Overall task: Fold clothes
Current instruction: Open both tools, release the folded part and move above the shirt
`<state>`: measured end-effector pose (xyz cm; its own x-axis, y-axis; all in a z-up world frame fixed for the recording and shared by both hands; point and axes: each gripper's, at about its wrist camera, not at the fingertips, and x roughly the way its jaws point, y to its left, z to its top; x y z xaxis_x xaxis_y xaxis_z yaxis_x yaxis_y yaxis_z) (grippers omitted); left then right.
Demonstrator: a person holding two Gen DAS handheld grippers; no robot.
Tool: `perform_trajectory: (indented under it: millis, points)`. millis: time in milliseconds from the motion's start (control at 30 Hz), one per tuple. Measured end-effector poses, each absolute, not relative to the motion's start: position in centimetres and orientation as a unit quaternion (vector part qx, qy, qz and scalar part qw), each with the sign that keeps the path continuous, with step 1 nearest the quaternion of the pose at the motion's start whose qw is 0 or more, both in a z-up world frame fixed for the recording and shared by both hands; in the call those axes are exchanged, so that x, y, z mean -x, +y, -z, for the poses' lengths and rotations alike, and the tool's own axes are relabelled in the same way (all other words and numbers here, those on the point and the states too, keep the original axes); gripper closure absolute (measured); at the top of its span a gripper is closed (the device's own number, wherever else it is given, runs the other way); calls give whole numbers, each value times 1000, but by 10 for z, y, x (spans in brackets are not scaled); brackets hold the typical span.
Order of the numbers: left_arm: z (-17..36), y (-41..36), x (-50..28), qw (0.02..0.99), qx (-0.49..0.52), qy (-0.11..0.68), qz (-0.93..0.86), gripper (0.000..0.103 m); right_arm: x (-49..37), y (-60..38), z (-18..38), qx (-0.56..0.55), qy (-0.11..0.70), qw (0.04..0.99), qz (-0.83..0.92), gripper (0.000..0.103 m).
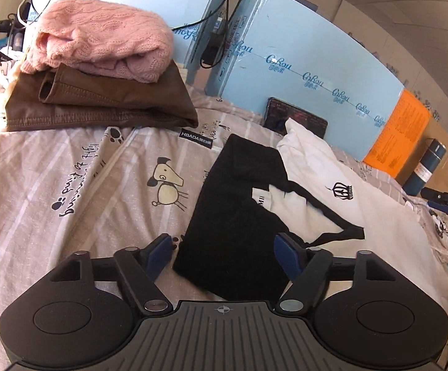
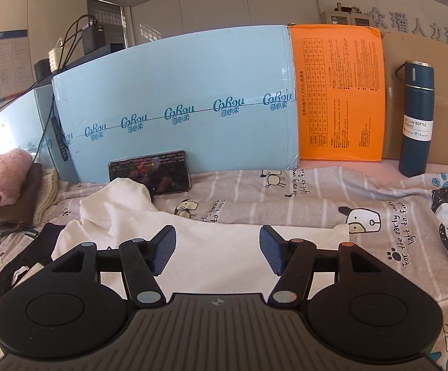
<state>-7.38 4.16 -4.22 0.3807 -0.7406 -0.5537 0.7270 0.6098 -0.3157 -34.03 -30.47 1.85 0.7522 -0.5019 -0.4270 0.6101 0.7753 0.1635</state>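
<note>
Both claws, left claw and right claw, gape empty over shirt.

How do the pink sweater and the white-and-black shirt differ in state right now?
The pink sweater is folded and stacked on a brown garment; the white-and-black shirt lies spread on the bedsheet, not yet folded. The sweater is a thick cable knit; the shirt is thin, smooth fabric. Neither is gripped: the left gripper and right gripper are both open.

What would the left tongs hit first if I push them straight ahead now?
Most likely the black sleeve of the white top: it lies between the open left tongs and runs on ahead. Height above it is unclear.
</note>
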Motion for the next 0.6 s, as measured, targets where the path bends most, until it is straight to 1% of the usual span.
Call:
perform_trajectory:
  millis: [33,100,133,233,300,400,467,500,567,600]
  points:
    - [45,39,76,837,1,331,436,85,342,-298,-18,-148,182,926,295,44]
    - [46,40,84,845,-11,308,437,92,344,-284,-16,-143,183,931,283,42]
    - [45,45,85,848,-5,306,433,93,345,-278,-15,-136,186,932,279,42]
    - [40,59,88,856,10,301,421,93,345,-266,-13,-118,196,937,266,42]
    - [39,65,91,855,-1,309,416,92,345,-265,-11,-114,199,938,260,42]
    - [38,64,93,853,-19,316,414,87,341,-272,-9,-120,206,938,252,42]
    - [27,54,89,860,-45,301,410,76,333,-280,-8,-117,214,938,248,42]
    - [21,38,82,857,-50,293,421,72,328,-286,-8,-115,217,937,246,42]
    - [9,7,67,851,-58,276,444,55,313,-301,-12,-117,222,937,244,42]
    - [2,-8,60,847,-63,268,455,50,303,-312,-14,-128,224,936,239,42]
